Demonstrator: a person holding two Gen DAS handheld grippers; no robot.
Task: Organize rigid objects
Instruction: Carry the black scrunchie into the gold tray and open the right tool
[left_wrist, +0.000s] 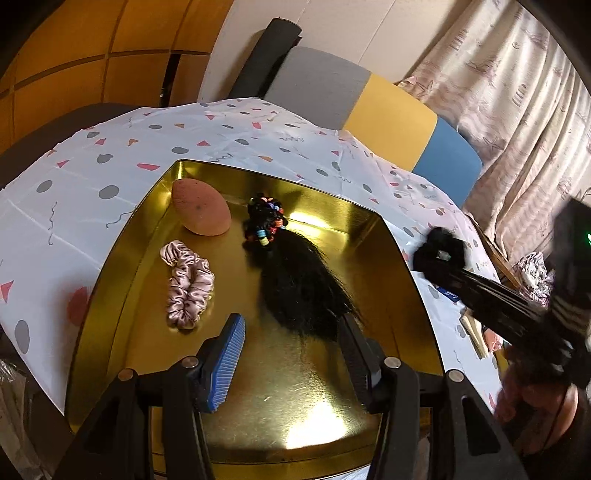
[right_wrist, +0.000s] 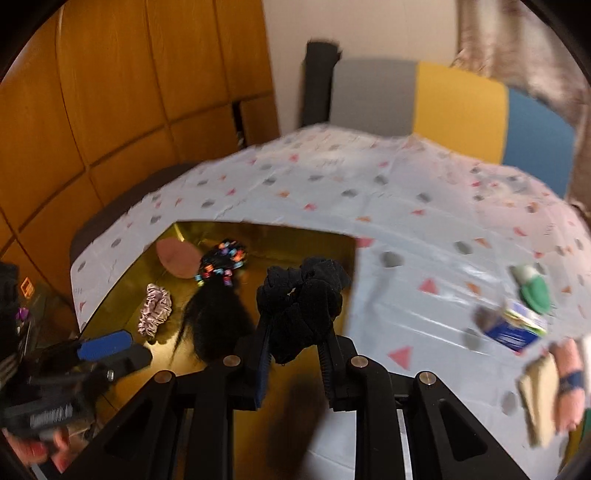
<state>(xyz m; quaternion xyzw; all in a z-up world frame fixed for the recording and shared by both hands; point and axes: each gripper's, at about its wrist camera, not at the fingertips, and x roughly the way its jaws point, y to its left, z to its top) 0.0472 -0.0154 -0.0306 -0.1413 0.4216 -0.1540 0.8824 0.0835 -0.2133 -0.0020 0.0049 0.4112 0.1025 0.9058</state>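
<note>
A gold tray (left_wrist: 122, 280) lies on the patterned tablecloth (left_wrist: 110, 162). In it are a pink makeup sponge (left_wrist: 201, 212), a pink satin scrunchie (left_wrist: 188, 284) and a black hairpiece (left_wrist: 303, 284) with coloured bands (left_wrist: 266, 219). My left gripper (left_wrist: 291, 332) is open and empty above the tray, its right finger beside the hairpiece. My right gripper (right_wrist: 295, 343) is shut on a black scrunchie (right_wrist: 303, 291) and holds it above the tray's right edge (right_wrist: 352, 280). In the left wrist view the black scrunchie (left_wrist: 441, 251) shows at the right, beyond the tray.
A blue box (right_wrist: 517, 328) and a green and white item (right_wrist: 532, 286) lie on the cloth at the right. A grey, yellow and blue cushion (left_wrist: 369, 99) stands behind the table. A curtain (left_wrist: 517, 110) hangs at the right, wooden cabinets (right_wrist: 110, 92) at the left.
</note>
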